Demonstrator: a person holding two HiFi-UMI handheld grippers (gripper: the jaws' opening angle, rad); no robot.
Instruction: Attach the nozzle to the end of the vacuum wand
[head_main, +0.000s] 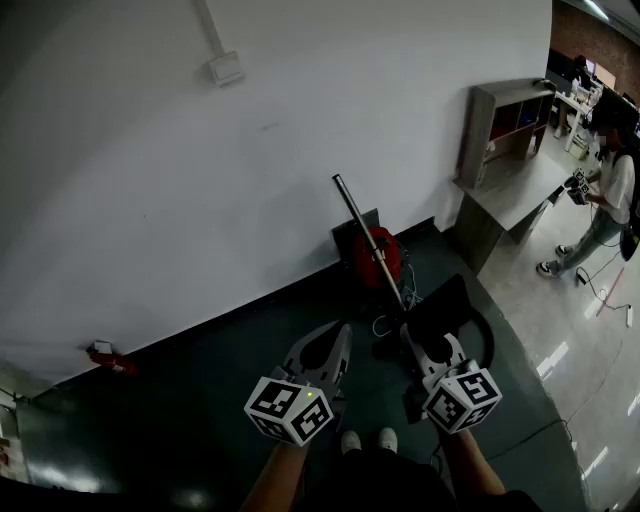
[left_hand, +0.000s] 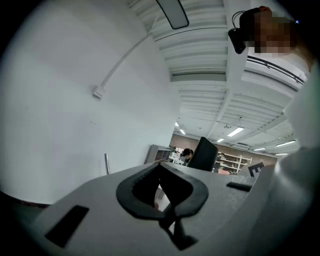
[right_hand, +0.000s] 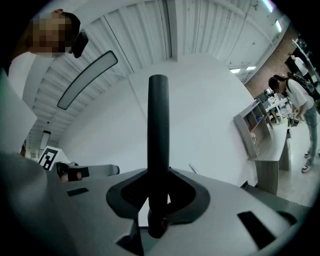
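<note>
A silver vacuum wand (head_main: 368, 240) leans against the white wall, its lower end at a red vacuum body (head_main: 380, 256) on the dark floor. My right gripper (head_main: 420, 340) is shut on a black nozzle (head_main: 447, 306). In the right gripper view the nozzle's tube (right_hand: 158, 125) stands upright between the jaws of the right gripper (right_hand: 157, 176). My left gripper (head_main: 338, 336) hangs level beside it, shut with nothing in it. The left gripper view shows the left gripper (left_hand: 161, 167) with its jaws together, the nozzle (left_hand: 202, 154) at the right and the wand's top (left_hand: 107, 163) far behind.
A grey shelf unit with a desk (head_main: 508, 135) stands at the right by the wall. A person (head_main: 606, 200) stands beyond it on the light floor. Cables (head_main: 520, 432) lie on the dark floor, and a small red thing (head_main: 110, 358) lies by the wall at the left.
</note>
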